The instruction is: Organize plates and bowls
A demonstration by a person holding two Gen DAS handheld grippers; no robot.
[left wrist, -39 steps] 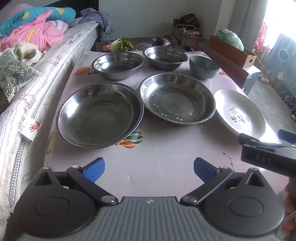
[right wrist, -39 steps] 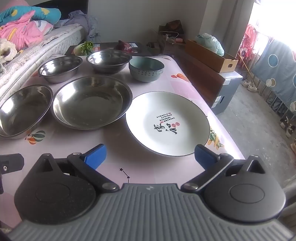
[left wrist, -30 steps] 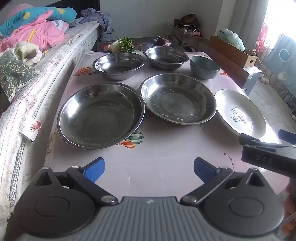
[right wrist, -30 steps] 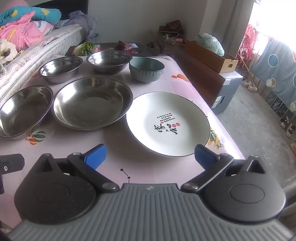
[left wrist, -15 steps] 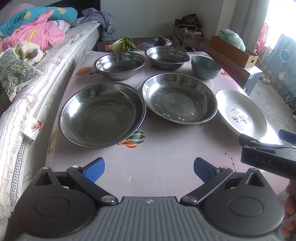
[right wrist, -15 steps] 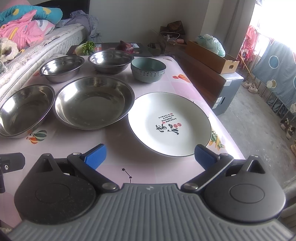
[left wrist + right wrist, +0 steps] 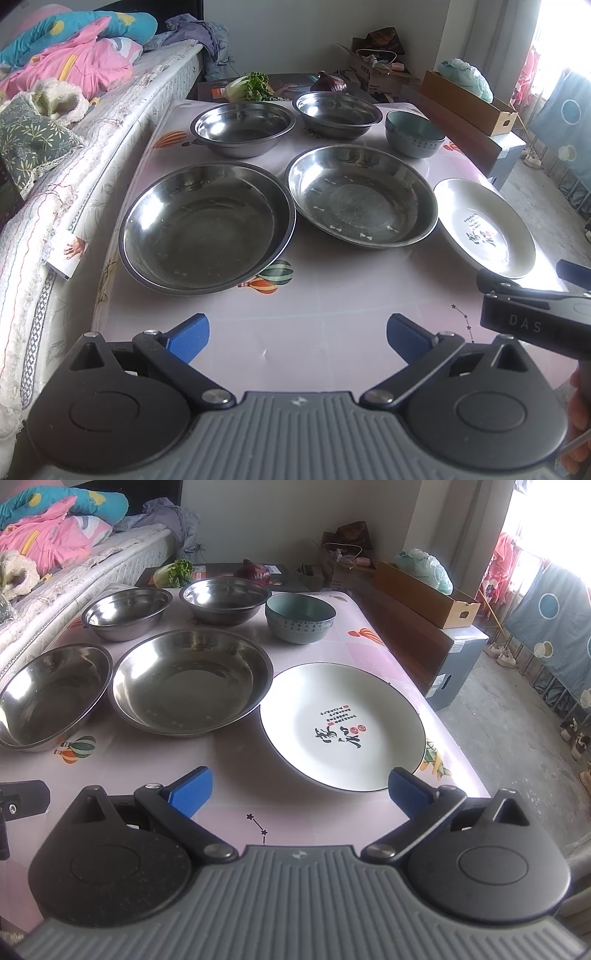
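Note:
On the pink table (image 7: 314, 314) lie two wide steel plates, the left one (image 7: 207, 227) and the right one (image 7: 362, 195) (image 7: 190, 681). Behind them stand two steel bowls (image 7: 243, 127) (image 7: 338, 114) and a teal bowl (image 7: 413, 134) (image 7: 300, 617). A white plate with black writing (image 7: 341, 725) (image 7: 484, 227) lies at the right. My left gripper (image 7: 297, 338) is open above bare table near the front edge. My right gripper (image 7: 299, 792) is open just short of the white plate's near rim, its right fingertip over that rim.
A bed with a mattress (image 7: 74, 155) and pink bedding (image 7: 74, 62) runs along the table's left side. Greens (image 7: 247, 86) and a red onion (image 7: 328, 83) lie beyond the bowls. A cardboard box (image 7: 424, 594) on a cabinet stands at the right. A hand (image 7: 576, 417) holds the right gripper.
Both grippers have crept slightly forward and right; the dishes sit a little closer in both views. Nothing was grasped or moved.

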